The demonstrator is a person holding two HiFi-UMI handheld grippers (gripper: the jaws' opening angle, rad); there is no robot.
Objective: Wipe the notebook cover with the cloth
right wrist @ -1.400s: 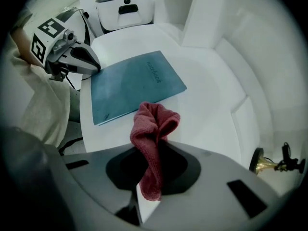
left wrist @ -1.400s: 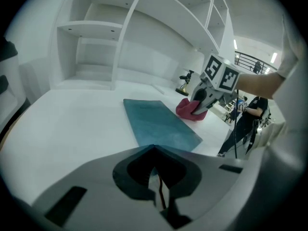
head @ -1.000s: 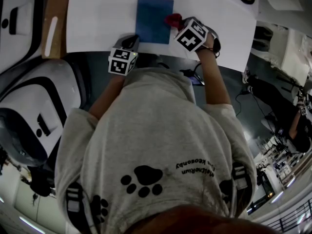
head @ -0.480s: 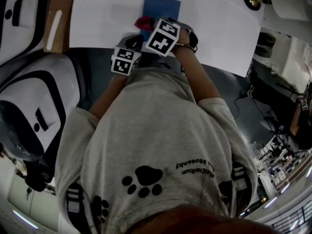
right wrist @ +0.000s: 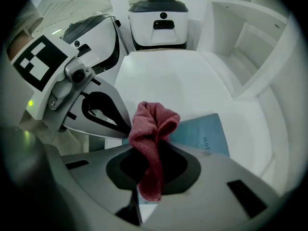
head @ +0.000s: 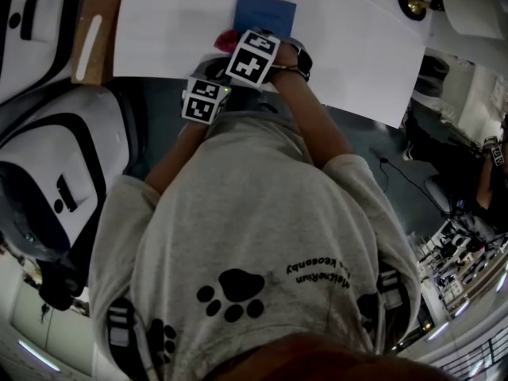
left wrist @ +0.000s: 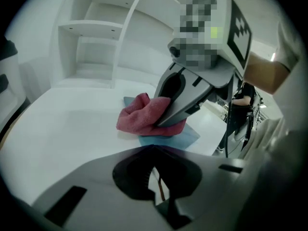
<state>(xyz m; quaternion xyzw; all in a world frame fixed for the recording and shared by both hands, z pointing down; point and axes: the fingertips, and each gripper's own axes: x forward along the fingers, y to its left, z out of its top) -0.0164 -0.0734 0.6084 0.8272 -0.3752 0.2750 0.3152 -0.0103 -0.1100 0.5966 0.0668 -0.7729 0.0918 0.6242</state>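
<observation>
A blue notebook (head: 267,9) lies flat on the white table (head: 167,22). My right gripper (head: 236,43) is shut on a red cloth (head: 227,38) at the notebook's near left corner. In the right gripper view the cloth (right wrist: 153,129) bunches up out of the closed right gripper (right wrist: 148,147), over the notebook (right wrist: 204,136). My left gripper (head: 217,76) sits just below it at the table's front edge, its tips partly under the right gripper's cube. In the left gripper view the left gripper (left wrist: 154,147) is shut with its tip at the notebook's (left wrist: 185,136) near edge, close to the cloth (left wrist: 142,117).
A wooden board (head: 94,30) with a white strip lies at the table's left end. White machine bodies (head: 48,173) stand left of the person. A brass object (head: 413,0) sits at the far right. White shelves (left wrist: 96,47) rise behind the table.
My right gripper has carried the cloth leftward across the notebook, from its right edge to its near left corner. The left gripper has barely moved.
</observation>
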